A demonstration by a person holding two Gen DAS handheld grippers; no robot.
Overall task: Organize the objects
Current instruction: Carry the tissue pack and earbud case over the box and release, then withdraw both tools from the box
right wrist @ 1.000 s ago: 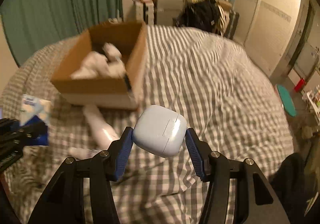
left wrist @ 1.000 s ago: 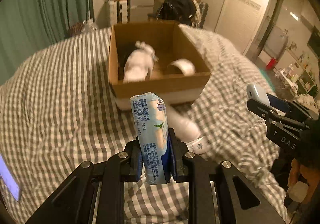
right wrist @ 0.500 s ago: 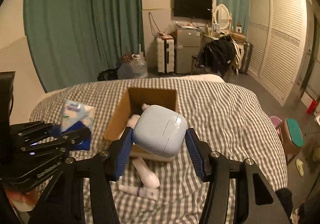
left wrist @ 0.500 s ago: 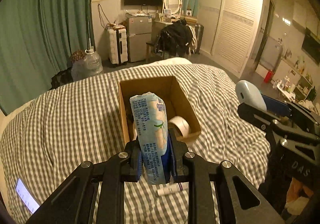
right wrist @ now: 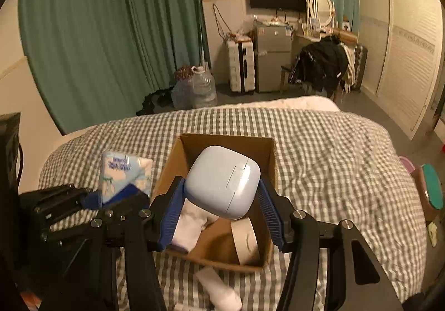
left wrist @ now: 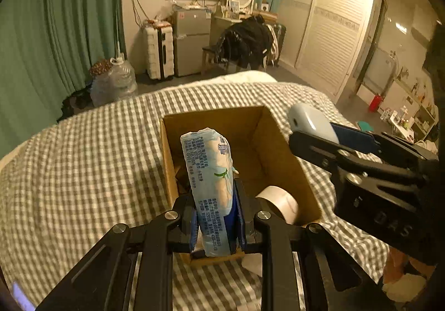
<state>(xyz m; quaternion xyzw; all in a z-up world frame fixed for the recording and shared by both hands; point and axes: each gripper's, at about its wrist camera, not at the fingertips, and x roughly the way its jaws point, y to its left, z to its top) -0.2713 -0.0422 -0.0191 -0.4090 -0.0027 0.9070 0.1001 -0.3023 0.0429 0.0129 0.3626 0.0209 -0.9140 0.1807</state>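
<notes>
Right wrist view: we hover over the checked bed [right wrist: 333, 172], where the cardboard box [right wrist: 267, 149] sits open to collect loose items. Our left gripper [left wrist: 215, 223] pinches a tissue pack [left wrist: 211, 172] upright, and our right gripper [right wrist: 221, 212] clamps a pale-blue earbud case [right wrist: 222, 180] above the box, probably for dropping in.

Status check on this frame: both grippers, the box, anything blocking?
Left gripper shut on tissue pack. Right gripper shut on pale blue case. Both over open cardboard box; tape roll and white cloth inside, room left.
</notes>
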